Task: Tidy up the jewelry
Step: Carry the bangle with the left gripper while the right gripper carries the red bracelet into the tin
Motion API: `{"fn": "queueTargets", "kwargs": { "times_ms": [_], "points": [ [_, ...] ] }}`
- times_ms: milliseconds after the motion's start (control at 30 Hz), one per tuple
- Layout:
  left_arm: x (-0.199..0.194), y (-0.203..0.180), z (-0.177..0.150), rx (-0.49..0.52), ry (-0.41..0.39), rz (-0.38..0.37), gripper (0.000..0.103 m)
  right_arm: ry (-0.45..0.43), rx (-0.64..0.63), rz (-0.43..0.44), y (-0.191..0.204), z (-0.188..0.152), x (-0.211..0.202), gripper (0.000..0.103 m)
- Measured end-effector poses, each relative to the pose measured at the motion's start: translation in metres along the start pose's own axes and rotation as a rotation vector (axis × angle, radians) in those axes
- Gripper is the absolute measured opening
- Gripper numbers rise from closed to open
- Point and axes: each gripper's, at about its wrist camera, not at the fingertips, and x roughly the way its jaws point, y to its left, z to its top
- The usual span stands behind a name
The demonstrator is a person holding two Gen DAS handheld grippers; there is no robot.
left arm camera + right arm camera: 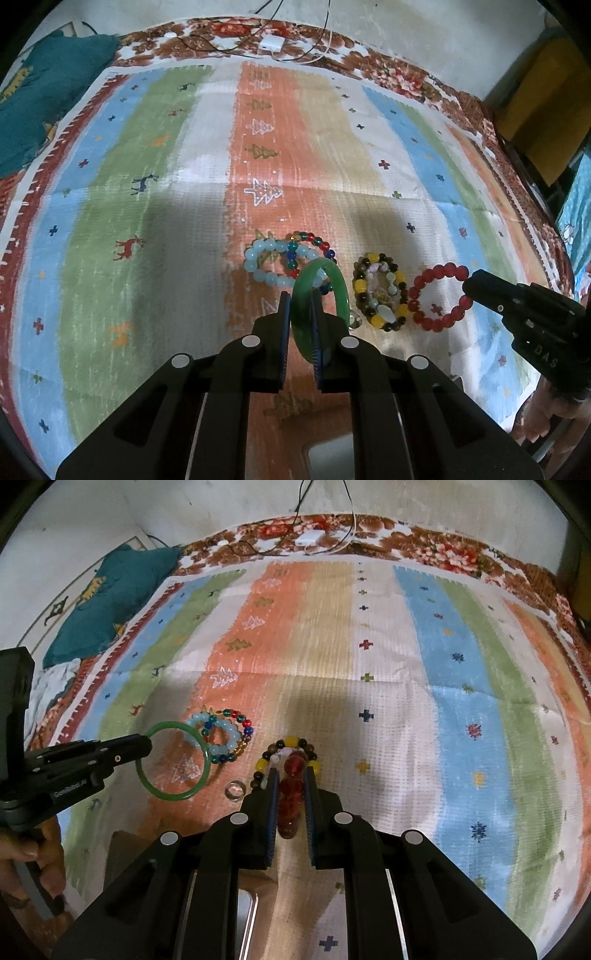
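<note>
My left gripper (300, 295) is shut on a green bangle (341, 291), which stands edge-on between its blue pads; from the right wrist view the green bangle (173, 795) hangs off the left gripper (147, 744) above the cloth. My right gripper (291, 771) is shut on a red bead bracelet (291, 794), and in the left wrist view the red bead bracelet (437, 295) hangs from the right gripper (467, 286). On the striped cloth lie a pale blue bead bracelet (258, 264), a multicoloured bead bracelet (314, 240) and a yellow-and-dark bead bracelet (380, 291).
A small clear ring (235, 789) lies on the cloth near the bangle. A teal cushion (40, 107) sits at the far left, a white charger with cables (271, 44) at the far edge. A box's corner (122, 853) shows under the right gripper. A hand (33, 853) holds the left gripper's handle.
</note>
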Motion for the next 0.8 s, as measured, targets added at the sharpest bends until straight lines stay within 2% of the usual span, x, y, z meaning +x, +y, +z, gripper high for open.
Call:
{"fn": "queueTargets", "kwargs": {
  "times_ms": [567,800],
  "points": [
    [-0.045,-0.016,-0.021,0.026,-0.069,-0.014,0.010,-0.106,-0.063,0.060,0.023,-0.013,-0.058,0.014],
    [-0.059,-0.018,-0.032,0.035,-0.078,-0.028,0.010,-0.110,-0.089,0.068,0.032,-0.021,-0.066,0.014]
  ]
}}
